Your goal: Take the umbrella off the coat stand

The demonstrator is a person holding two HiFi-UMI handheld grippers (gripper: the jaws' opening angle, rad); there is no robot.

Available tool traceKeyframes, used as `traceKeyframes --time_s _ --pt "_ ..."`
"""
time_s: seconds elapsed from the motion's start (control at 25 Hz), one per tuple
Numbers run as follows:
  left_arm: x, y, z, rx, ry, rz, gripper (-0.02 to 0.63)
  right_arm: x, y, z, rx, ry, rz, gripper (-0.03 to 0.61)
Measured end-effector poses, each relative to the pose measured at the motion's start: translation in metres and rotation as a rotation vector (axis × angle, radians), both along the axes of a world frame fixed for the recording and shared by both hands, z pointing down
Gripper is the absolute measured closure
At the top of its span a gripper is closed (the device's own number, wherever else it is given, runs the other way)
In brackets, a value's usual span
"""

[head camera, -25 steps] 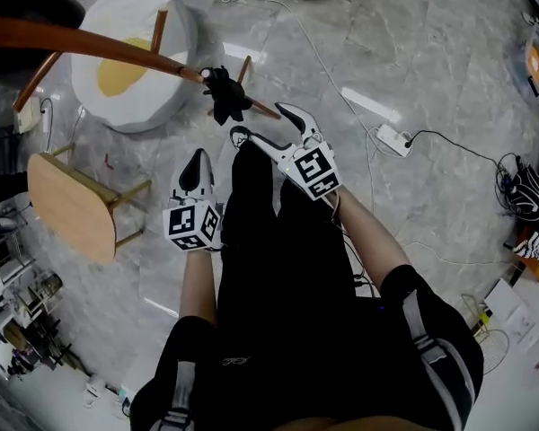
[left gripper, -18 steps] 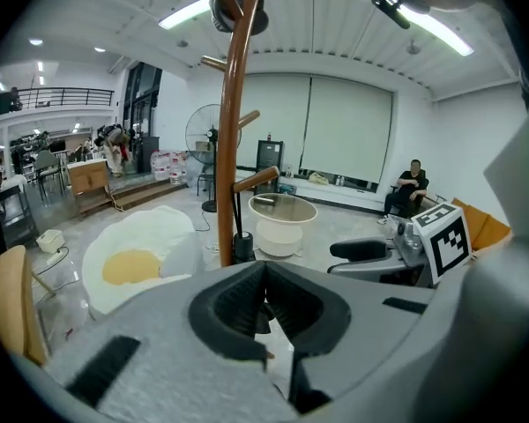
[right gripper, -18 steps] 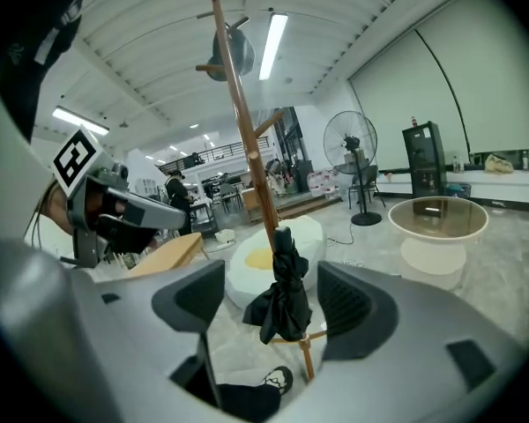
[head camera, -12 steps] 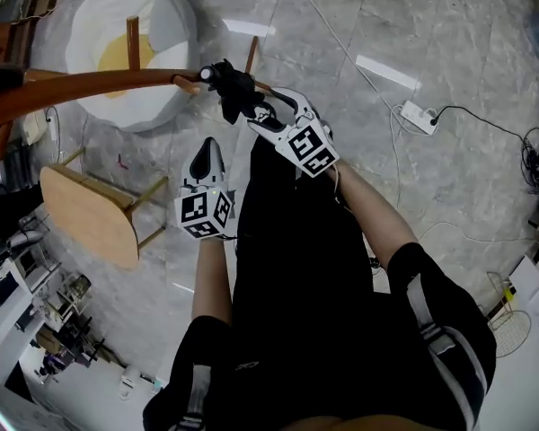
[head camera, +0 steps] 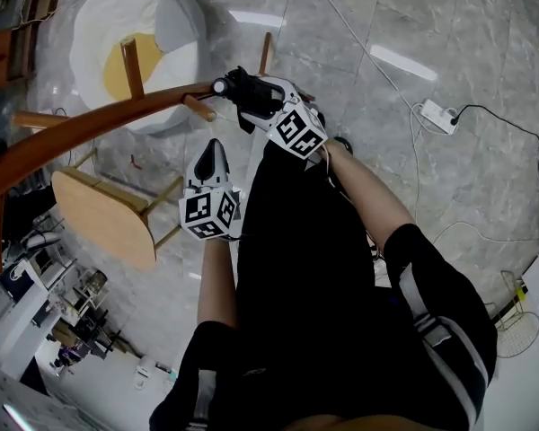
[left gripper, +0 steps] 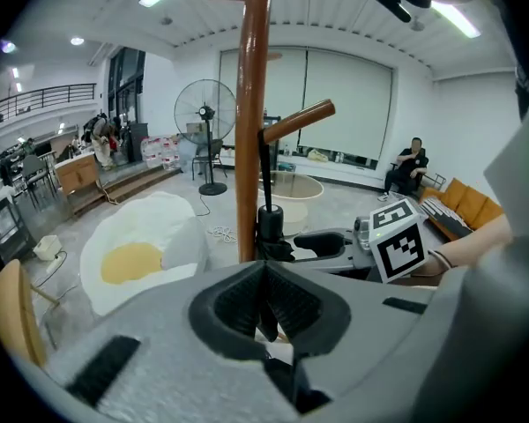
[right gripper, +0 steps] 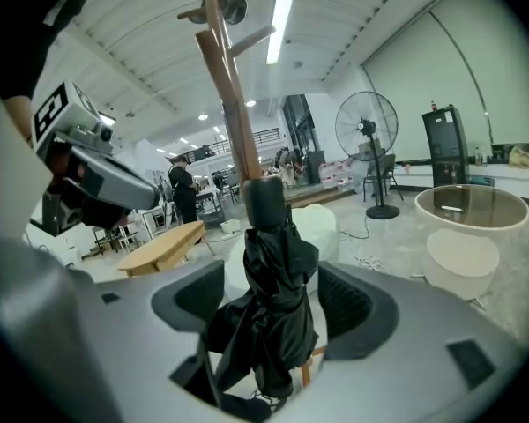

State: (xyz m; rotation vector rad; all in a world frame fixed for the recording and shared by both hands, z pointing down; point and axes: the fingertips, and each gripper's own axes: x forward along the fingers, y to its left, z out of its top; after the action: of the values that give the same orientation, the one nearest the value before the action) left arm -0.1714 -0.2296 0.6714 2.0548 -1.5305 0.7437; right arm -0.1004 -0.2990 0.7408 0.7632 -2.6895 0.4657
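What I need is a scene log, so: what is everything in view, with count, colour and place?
coat stand: 1, brown wood, ahead of both grippers
umbrella: 1, black, folded, hanging by its strap against the stand's pole
beanbag: 1, white with yellow centre, floor beyond the stand
low table: 1, pale wood, floor at left
power strip: 1, white, floor at right
fan: 1, black, far back
seated person: 1, dark clothes, far back
left gripper: 1, white, fingers together, empty
right gripper: 1, white, fingers apart either side of the umbrella
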Motion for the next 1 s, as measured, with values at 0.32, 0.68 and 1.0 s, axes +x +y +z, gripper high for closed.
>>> traceKeyframes --time_s 0.32,0.68,1.0 --pt "-0.011 -0.016 0.007 -0.036 -0.007 0.0 0.615 -0.033 -0.021 0.028 0.008 0.035 -0.056 0.236" --pt "-0.017 -0.008 0.009 -0.052 0.003 -0.028 0.615 -0.051 -0.033 0.047 -0.002 0.05 -0.095 0.261" --pt "-0.02 0.017 -0.001 -0.079 0.03 -0.093 0.615 -0.049 -0.019 0.027 -0.012 0.098 -0.174 0.322"
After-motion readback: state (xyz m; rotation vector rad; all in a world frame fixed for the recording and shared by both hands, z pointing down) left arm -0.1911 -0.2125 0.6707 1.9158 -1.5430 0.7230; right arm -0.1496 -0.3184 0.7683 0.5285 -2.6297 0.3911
